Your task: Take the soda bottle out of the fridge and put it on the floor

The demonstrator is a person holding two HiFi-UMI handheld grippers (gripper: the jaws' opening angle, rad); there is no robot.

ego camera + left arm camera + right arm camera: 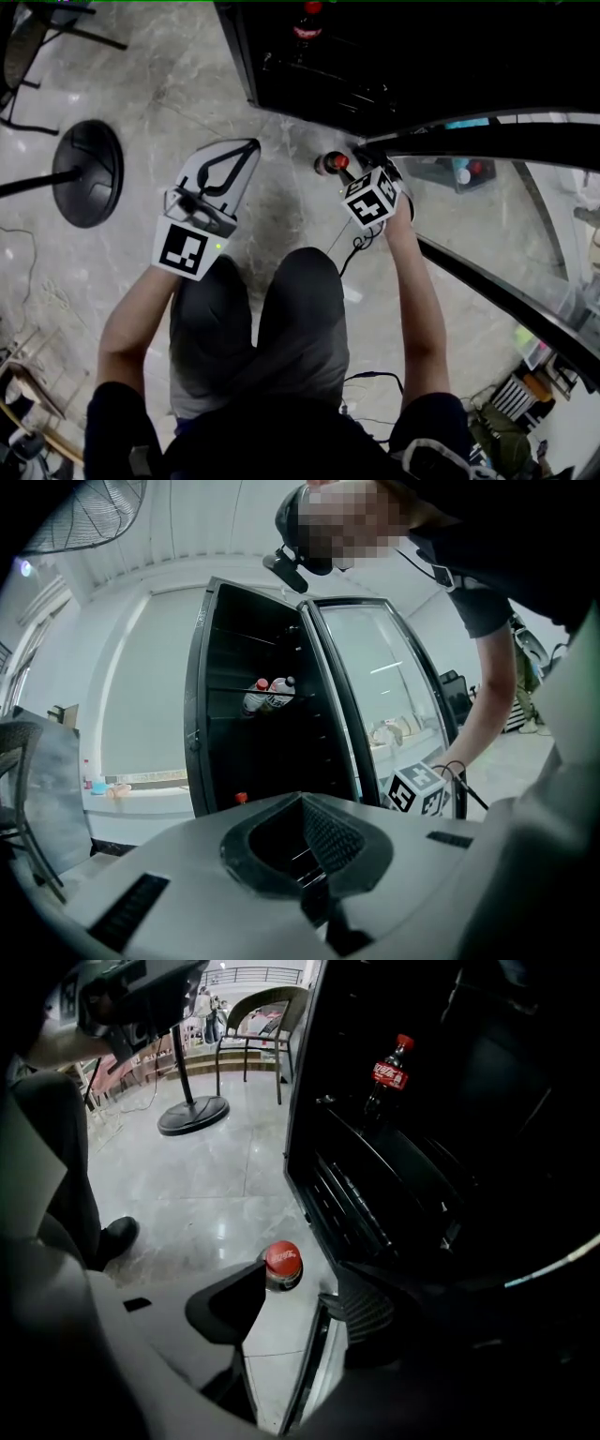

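A soda bottle point(327, 164) with a red cap point(282, 1258) stands upright on the marble floor just in front of the open black fridge point(394, 56). My right gripper point(295, 1288) points steeply down over it, jaws open. The cap shows beside the tip of the left finger, and no pad presses on it. In the head view this gripper point(352, 157) sits right beside the bottle. My left gripper point(253, 143) hangs level over the floor to the left, shut, its fingertips point(305, 801) meeting on nothing. A second soda bottle point(387, 1071) stands inside the fridge.
The glass fridge door point(511, 234) swings open on the right. A round black stand base point(87, 172) rests on the floor at the left, with a chair point(255, 1012) behind it. More bottles point(269, 694) lie on an upper shelf. A shoe point(117, 1237) is planted near the bottle.
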